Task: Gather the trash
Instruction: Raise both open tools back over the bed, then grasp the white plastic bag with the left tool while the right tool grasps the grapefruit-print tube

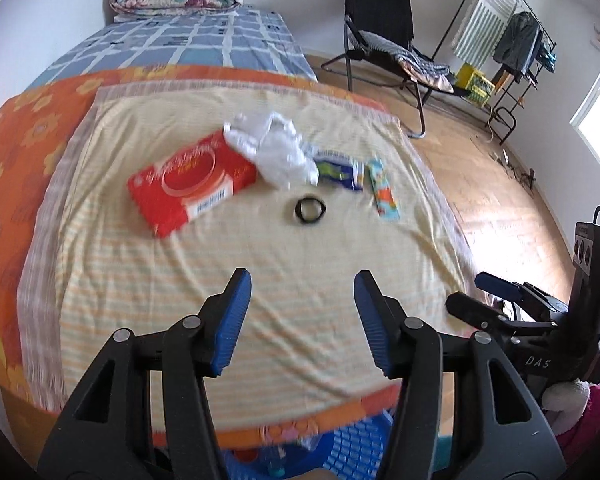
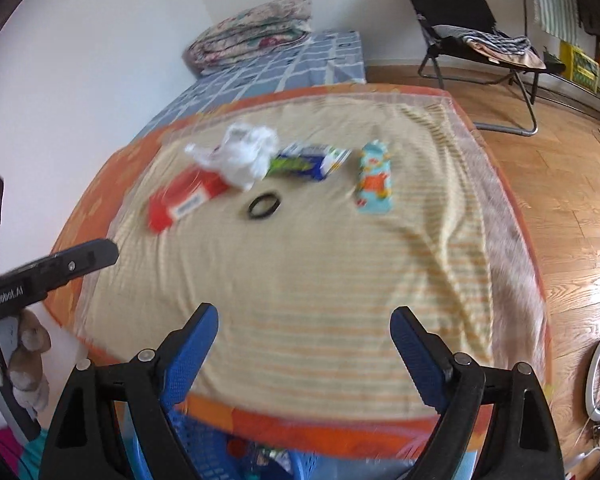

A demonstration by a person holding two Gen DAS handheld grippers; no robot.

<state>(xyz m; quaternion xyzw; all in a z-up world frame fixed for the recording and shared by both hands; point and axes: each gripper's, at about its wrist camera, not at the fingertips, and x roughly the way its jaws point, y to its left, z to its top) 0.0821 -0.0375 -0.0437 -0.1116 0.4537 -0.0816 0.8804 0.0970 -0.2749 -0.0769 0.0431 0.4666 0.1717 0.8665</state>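
The left hand-held gripper (image 1: 302, 280) sits at the bottom centre of its own view with its blue pads apart and nothing between them; the right hand-held gripper (image 2: 304, 320) stands wider apart, likewise empty. Both hang over the near edge of a bed (image 1: 308, 280) spread with a pale striped cloth.

The trash lies in a loose row across the middle of the cloth — a red packet (image 1: 190, 182) at the left, a crumpled white plastic bag (image 1: 278, 150) overlapping its upper right corner, a blue and green wrapper (image 1: 338, 170) just beside the bag, and a light blue carton (image 1: 384, 190) furthest right. A black ring (image 1: 309, 210) lies alone below the bag, apart from the rest.

A blue basket (image 2: 188, 436) shows at the bottom edge — under the bed's near edge.
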